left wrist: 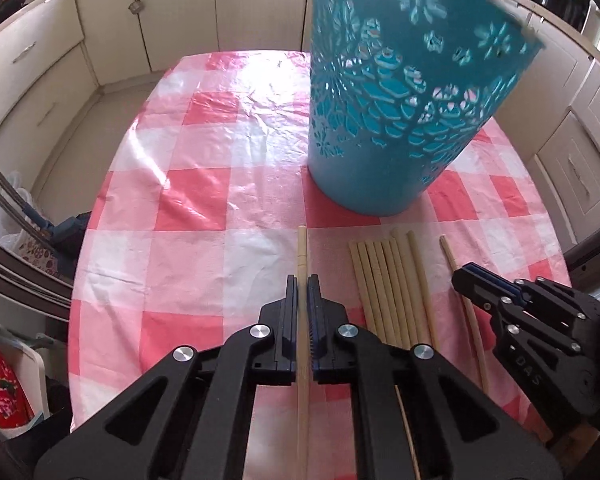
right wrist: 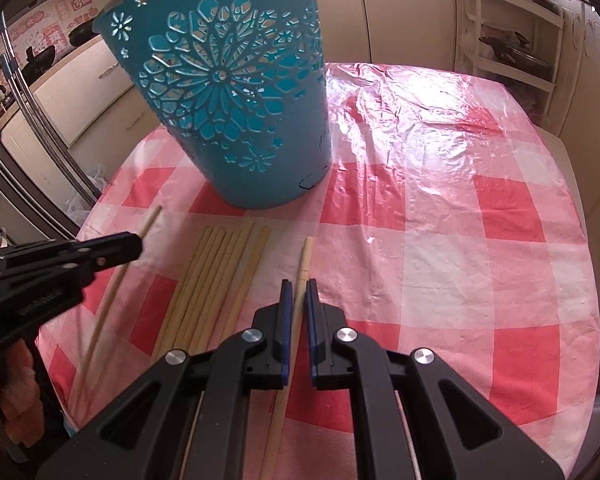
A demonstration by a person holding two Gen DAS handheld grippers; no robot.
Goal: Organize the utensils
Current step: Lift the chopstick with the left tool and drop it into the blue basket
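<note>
A tall teal perforated utensil holder (left wrist: 400, 120) (right wrist: 236, 100) stands on the table beyond both grippers. Several pale wooden chopsticks (left wrist: 388, 288) (right wrist: 216, 280) lie side by side on the red-and-white checked cloth in front of it. My left gripper (left wrist: 302, 280) (right wrist: 134, 242) is shut on a single chopstick (left wrist: 302, 248) (right wrist: 152, 216), to the left of the bundle. My right gripper (right wrist: 299, 284) (left wrist: 462, 274) is shut on another chopstick (right wrist: 306, 256) (left wrist: 448, 252), to the right of the bundle. Both held sticks point toward the holder.
The checked tablecloth (left wrist: 204, 200) (right wrist: 460, 220) covers a table ringed by cream cabinets (left wrist: 112, 20). A white shelf rack (right wrist: 512, 32) stands behind the table at the right. A hand (right wrist: 12, 400) grips the left tool's handle.
</note>
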